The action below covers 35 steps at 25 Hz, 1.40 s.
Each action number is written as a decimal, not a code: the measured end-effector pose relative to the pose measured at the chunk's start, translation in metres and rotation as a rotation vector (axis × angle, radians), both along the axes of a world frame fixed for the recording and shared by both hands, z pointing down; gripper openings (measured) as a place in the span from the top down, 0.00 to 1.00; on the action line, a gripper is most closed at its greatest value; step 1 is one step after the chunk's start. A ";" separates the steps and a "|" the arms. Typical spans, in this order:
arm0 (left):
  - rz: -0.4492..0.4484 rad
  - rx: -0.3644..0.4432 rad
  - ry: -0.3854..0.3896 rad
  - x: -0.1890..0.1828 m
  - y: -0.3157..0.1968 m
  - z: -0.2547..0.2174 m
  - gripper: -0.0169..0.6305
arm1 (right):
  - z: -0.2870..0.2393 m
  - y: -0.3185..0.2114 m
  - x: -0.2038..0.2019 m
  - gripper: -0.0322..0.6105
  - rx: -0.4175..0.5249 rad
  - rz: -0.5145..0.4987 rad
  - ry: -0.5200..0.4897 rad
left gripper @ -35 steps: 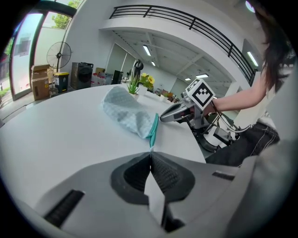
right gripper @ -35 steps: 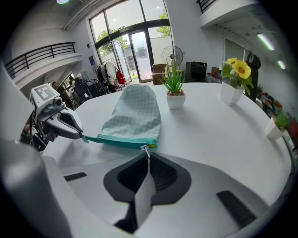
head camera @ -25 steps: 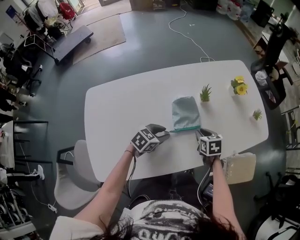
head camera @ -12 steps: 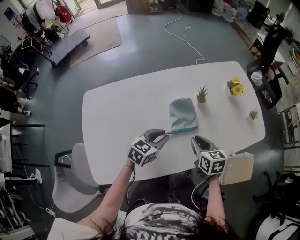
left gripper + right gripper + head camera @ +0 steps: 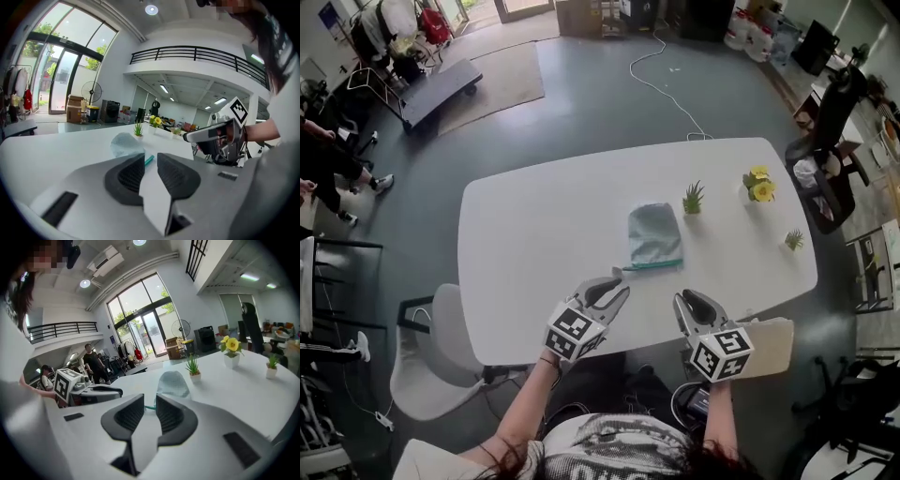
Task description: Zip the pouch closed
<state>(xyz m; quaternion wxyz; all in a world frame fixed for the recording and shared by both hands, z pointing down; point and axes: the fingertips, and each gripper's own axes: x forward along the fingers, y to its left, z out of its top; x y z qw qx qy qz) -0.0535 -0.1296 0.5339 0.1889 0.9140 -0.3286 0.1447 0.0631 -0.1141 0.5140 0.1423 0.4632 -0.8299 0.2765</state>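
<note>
White oval counter (image 5: 534,244), pale blue-green fabric pouch (image 5: 653,234) laid flat, left hand-held gripper (image 5: 622,287) clear of pouch, jaws closing on nothing, right hand-held gripper (image 5: 686,299) slightly parted, empty

Head view steeply down over table (image 5: 534,253), 2 gripper views low across it, all sharing pouch (image 5: 654,234)

White table (image 5: 525,244) on grey floor (image 5: 581,122), grey chair (image 5: 431,375) near left, rug (image 5: 502,70) far left, tall glass doors (image 5: 150,331) w/ daylight, railed balcony (image 5: 197,52) above.
</note>
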 end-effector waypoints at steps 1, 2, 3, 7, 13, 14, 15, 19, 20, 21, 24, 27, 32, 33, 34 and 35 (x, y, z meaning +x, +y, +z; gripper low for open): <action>-0.009 0.013 0.001 0.001 0.004 -0.005 0.84 | -0.004 0.004 0.002 0.83 0.011 0.001 -0.002; -0.017 0.025 0.001 0.002 0.008 -0.010 0.84 | -0.008 0.008 0.005 0.83 0.020 0.001 -0.003; -0.025 0.035 0.002 0.003 0.012 -0.014 0.84 | -0.011 0.014 0.008 0.83 0.027 0.001 -0.006; -0.043 0.055 -0.015 0.013 0.036 -0.022 0.84 | -0.024 0.037 0.015 0.83 0.050 -0.013 -0.032; -0.048 0.062 -0.058 0.042 0.086 -0.024 0.85 | -0.043 0.073 0.020 0.84 0.101 -0.068 -0.054; -0.044 0.068 -0.060 0.047 0.096 -0.027 0.85 | -0.047 0.080 0.022 0.84 0.111 -0.074 -0.061; -0.042 0.077 -0.061 0.050 0.105 -0.031 0.85 | -0.051 0.085 0.022 0.84 0.123 -0.081 -0.070; -0.079 0.098 -0.060 0.053 0.139 -0.046 0.87 | -0.067 0.109 0.017 0.85 0.173 -0.128 -0.090; -0.091 0.102 -0.063 0.052 0.148 -0.049 0.88 | -0.070 0.114 0.015 0.85 0.183 -0.141 -0.097; -0.100 0.105 -0.067 0.053 0.156 -0.052 0.88 | -0.074 0.121 0.014 0.85 0.192 -0.152 -0.103; -0.105 0.115 -0.073 0.059 0.184 -0.060 0.90 | -0.080 0.144 0.017 0.89 0.210 -0.166 -0.096; -0.121 0.128 -0.063 0.060 0.204 -0.068 0.91 | -0.082 0.165 0.019 0.91 0.224 -0.176 -0.088; -0.140 0.166 -0.061 0.060 0.223 -0.080 0.94 | -0.085 0.184 0.022 0.96 0.241 -0.179 -0.103; -0.144 0.173 -0.061 0.060 0.226 -0.082 0.94 | -0.086 0.187 0.022 0.96 0.244 -0.182 -0.105; -0.148 0.180 -0.062 0.060 0.229 -0.084 0.95 | -0.087 0.190 0.022 0.96 0.247 -0.185 -0.105; -0.149 0.187 -0.064 0.060 0.231 -0.086 0.95 | -0.088 0.193 0.022 0.96 0.253 -0.189 -0.104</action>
